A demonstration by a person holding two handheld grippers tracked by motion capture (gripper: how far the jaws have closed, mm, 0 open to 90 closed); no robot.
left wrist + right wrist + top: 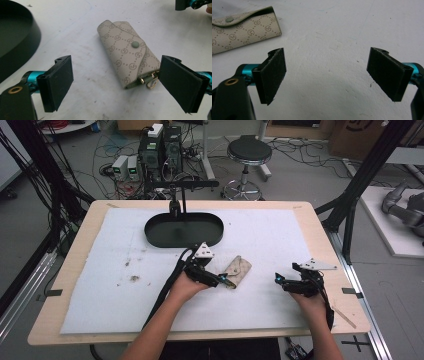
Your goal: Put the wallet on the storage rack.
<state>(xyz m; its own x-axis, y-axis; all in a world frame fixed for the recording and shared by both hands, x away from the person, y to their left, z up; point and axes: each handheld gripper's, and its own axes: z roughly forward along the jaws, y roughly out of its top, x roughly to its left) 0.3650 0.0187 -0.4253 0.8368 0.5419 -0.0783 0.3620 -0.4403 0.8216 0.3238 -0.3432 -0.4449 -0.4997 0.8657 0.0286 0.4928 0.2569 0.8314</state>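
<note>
Your left gripper (223, 280) sits near the middle of the table (80, 227), with its jaws spread wide and nothing between the pads. In the left gripper view, the key pouch (127, 56) lies flat on the white mat (82, 30) just ahead of those jaws, nearer the right-hand pad (178, 82) than the left-hand one. The pouch's near end, where the gold metal clasp (150, 81) pokes out, lies just beside that pad; you cannot tell from these views whether they touch. The pouch is beige with a monogram pattern, and its flap is closed under a small green snap button (135, 44).

In the high view, the pouch (238, 270) lies at an angle just right of your left gripper's tip, on the near side of the black oval tray (210, 237). The tray stands toward the far side of the mat, well apart from the pouch.

Your right gripper (278, 281) is to the right of the pouch, over bare mat, and apart from it. Its jaws are also spread wide and hold nothing. In the right gripper view, the pouch (242, 30) lies off to the far left, beyond the left-hand pad (273, 75) and clear of it.

Both of your hands grip the tools from the near edge of the table.
</note>
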